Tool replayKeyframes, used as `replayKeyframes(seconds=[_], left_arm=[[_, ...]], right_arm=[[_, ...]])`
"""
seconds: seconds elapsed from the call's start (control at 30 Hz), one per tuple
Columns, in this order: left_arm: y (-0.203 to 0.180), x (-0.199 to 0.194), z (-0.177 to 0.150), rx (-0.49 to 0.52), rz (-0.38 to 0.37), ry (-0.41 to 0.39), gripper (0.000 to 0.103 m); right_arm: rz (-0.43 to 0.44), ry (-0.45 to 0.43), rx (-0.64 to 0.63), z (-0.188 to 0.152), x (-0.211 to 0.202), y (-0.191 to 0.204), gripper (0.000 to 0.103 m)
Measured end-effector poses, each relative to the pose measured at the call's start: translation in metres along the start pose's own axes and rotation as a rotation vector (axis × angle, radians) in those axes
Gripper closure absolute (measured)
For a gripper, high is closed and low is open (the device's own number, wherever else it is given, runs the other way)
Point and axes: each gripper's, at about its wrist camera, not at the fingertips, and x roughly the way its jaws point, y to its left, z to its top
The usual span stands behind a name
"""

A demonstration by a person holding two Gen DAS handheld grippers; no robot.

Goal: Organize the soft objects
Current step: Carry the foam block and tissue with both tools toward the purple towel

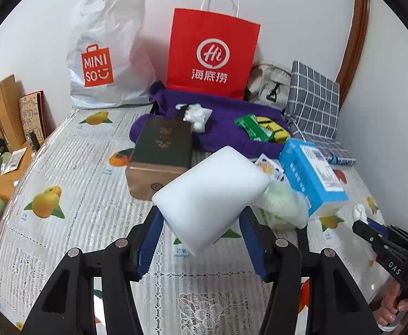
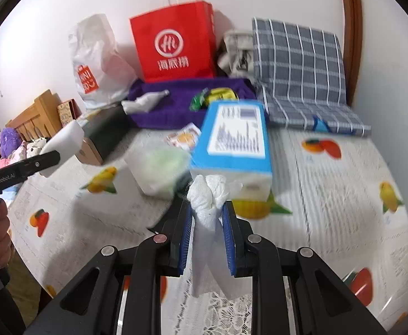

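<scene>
Left wrist view: your left gripper (image 1: 202, 217) is closed partway, blue pads pressing both sides of a white foam block (image 1: 210, 194), which it holds tilted above the tablecloth (image 1: 92, 209). Landmark is the blue box (image 1: 312, 176). The foam block is just left of it and nearer the camera. A pale green mesh bundle (image 1: 283, 205) sits touching the blue box's lower left side. A dark green box (image 1: 159, 150) lies well left of the blue box. Behind the blue box a purple towel (image 1: 231, 120) carries a white plastic wad (image 1: 195, 115) and green and yellow packets (image 1: 262, 128). Red paper bag (image 1: 213, 53) and white Miniso bag (image 1: 106, 53) stand further back against the wall; plaid cushion (image 1: 312, 100) is behind the blue box to the right. Your right gripper (image 1: 364, 224) enters at the right edge, below the blue box, a bit of white showing at its tip.

Right wrist view, blurry: your right gripper (image 2: 206, 209) is nearly closed, pinching a crumpled white tissue (image 2: 208, 198) between its pads, the tail hanging down. The tissue is directly in front of the blue box (image 2: 234, 136). Mesh bundle (image 2: 159, 167) is just left of the box. Left gripper (image 2: 57, 156) with the foam block (image 2: 63, 143) is well left of it.
</scene>
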Motion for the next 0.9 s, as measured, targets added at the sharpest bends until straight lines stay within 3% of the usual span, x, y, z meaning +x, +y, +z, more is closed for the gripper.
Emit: replayKeyframes(seconds=[0.17,0.57,0.9], left_arm=[[-0.001,-0.01,0.013,0.0,-0.002,-0.03,0.048],[-0.004,-0.015,0.048,-0.004,-0.01,-0.055,0.048],[-0.003,-0.012,0.098,-0.001,0.007,-0.094,0.048]], right_arm=[[0.042,0.001,0.022,0.024,-0.004,0.004,0.081],[0.036,-0.017,-0.042,0.086,0.007,0.021,0.081],[0.052,-0.037,-0.056,0.146,0.018,0.022,0.081]])
